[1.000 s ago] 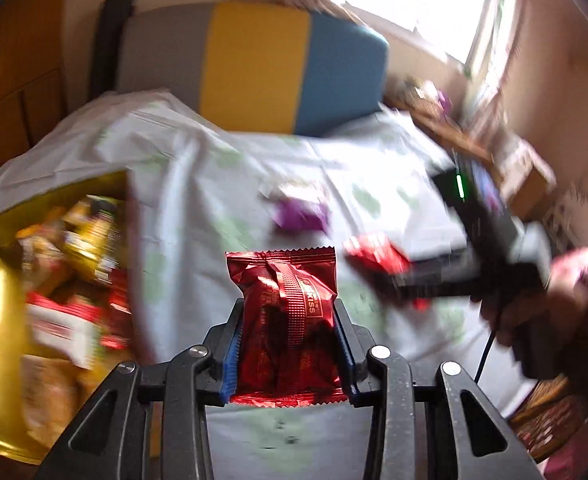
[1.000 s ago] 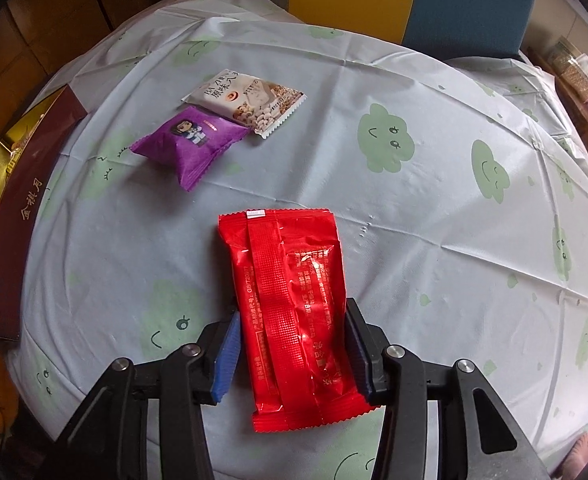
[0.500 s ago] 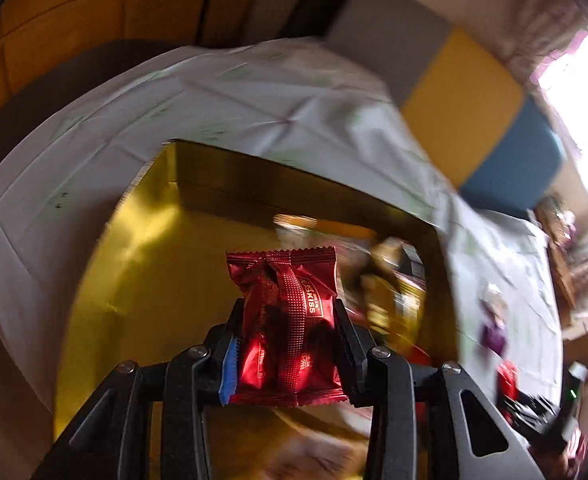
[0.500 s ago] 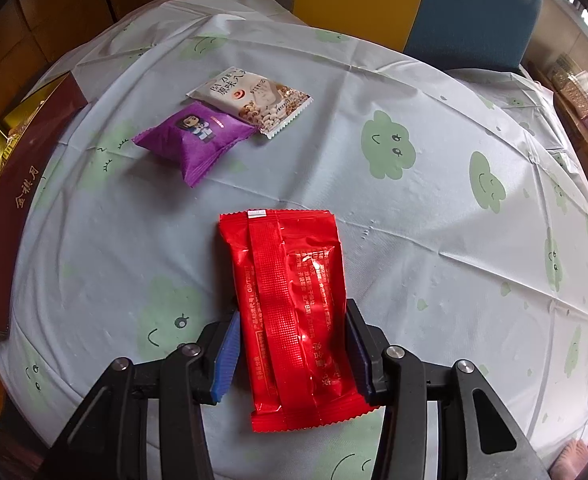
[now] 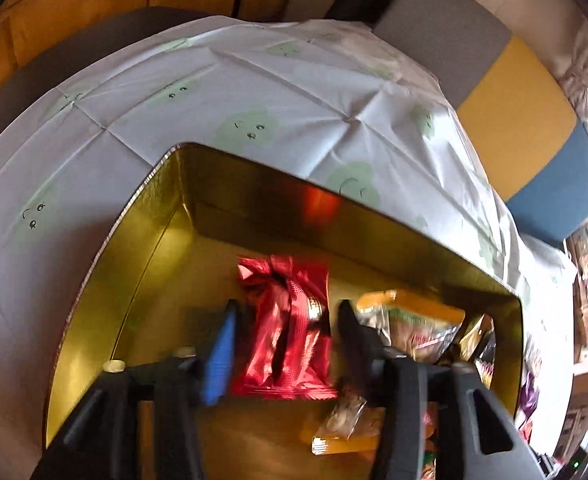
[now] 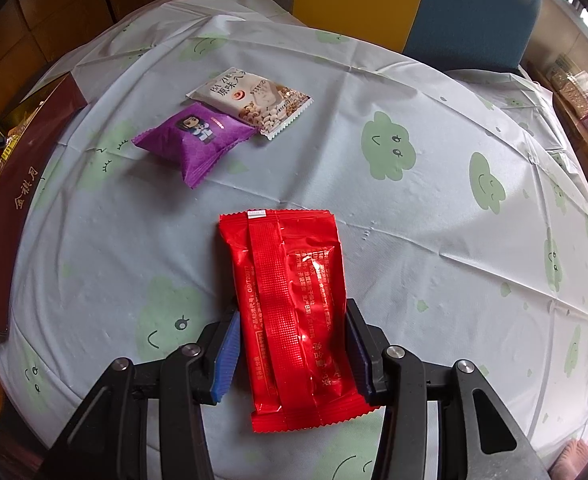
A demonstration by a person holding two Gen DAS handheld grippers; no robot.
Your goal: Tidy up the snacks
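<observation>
Snacks (image 5: pixel 414 328) heaped in gold box (image 5: pixel 141 248), left tool (image 5: pixel 283 344) just spread, releasing dark-red packet (image 5: pixel 285 320), right tool (image 6: pixel 291 356) gripping red packet (image 6: pixel 294 304)

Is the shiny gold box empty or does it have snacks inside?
It has snacks inside. The gold box holds several packets at its right end, and a dark red packet sits between the left gripper's just-opened jaws.
</observation>
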